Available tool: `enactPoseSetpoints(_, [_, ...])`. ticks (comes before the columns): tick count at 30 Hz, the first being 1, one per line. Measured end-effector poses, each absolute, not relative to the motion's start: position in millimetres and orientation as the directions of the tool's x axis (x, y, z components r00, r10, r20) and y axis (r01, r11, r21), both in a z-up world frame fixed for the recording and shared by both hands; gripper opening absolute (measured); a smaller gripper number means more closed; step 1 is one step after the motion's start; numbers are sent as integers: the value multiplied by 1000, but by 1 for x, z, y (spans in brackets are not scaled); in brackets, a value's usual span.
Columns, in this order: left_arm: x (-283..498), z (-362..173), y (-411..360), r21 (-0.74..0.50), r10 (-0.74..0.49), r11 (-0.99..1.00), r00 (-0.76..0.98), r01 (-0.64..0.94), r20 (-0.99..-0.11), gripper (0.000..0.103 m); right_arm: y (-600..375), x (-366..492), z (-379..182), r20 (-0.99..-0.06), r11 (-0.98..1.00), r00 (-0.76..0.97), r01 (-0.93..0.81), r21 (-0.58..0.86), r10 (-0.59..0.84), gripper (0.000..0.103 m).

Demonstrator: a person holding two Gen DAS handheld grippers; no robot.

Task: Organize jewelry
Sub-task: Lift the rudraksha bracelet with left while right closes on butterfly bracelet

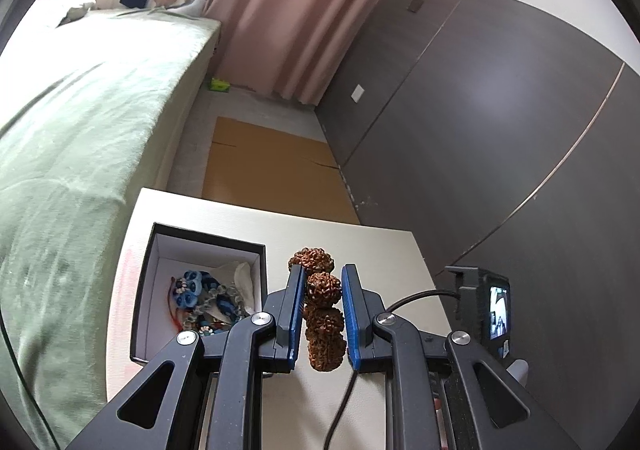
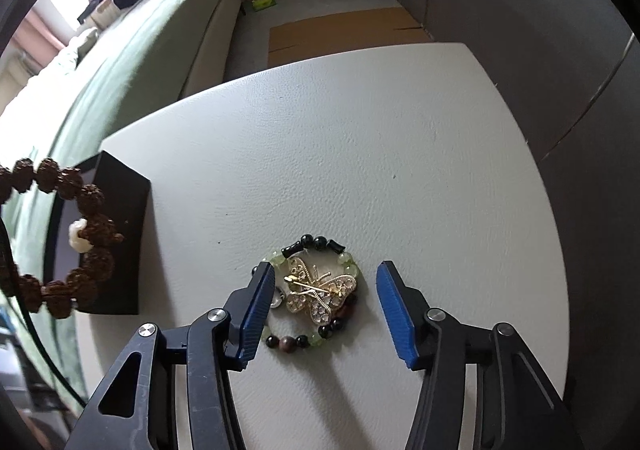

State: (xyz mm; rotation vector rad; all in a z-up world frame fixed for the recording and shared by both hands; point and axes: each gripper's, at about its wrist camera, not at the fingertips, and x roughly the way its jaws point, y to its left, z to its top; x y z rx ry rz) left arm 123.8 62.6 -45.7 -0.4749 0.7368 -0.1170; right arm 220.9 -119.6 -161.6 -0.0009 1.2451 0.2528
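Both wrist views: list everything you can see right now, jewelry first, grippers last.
Brown seed-bead bracelet: one, rough brown with one pale bead, held off the table between the left pads.
Beaded bracelet: one, green, black and reddish beads, flat on the table.
Butterfly brooch: one, gold with clear stones, lying inside that bracelet's ring.
Jewelry box: one, black outside, white inside, on the table's bed side, holding blue and grey pieces.
Table: one, white.
Bed: one, green cover.
Cardboard: flat, brown, on the floor.
Left gripper: shut on the brown bracelet.
Right gripper: open, straddling the brooch.
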Motion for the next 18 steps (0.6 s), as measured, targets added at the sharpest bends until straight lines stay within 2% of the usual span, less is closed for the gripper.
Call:
enactPoseSetpoints(5, [124,-44,63,-455,-262,888,740,-67,-620,19,-105,217,-161,-942,975,318,-222,32,104,51])
enactPoseSetpoints(6, [124,-45,64,-455,-261,888,740,-68,-620,19,-104,216,-160,-941,974,321,-225,33,106,49])
enactPoseSetpoints(7, [124,-45,65,-456,-260,887,740,-70,-620,19,-104,216,-160,-941,973,320,-228,35,109,41])
enactPoseSetpoints(8, [123,-44,65,-456,-258,887,742,-72,-619,19,-105,216,-159,-941,972,320,-230,35,109,39])
enactPoseSetpoints(18, [111,-37,82,-471,-237,877,767,-96,-597,19,-138,212,-138,-921,970,319,-165,178,223,39])
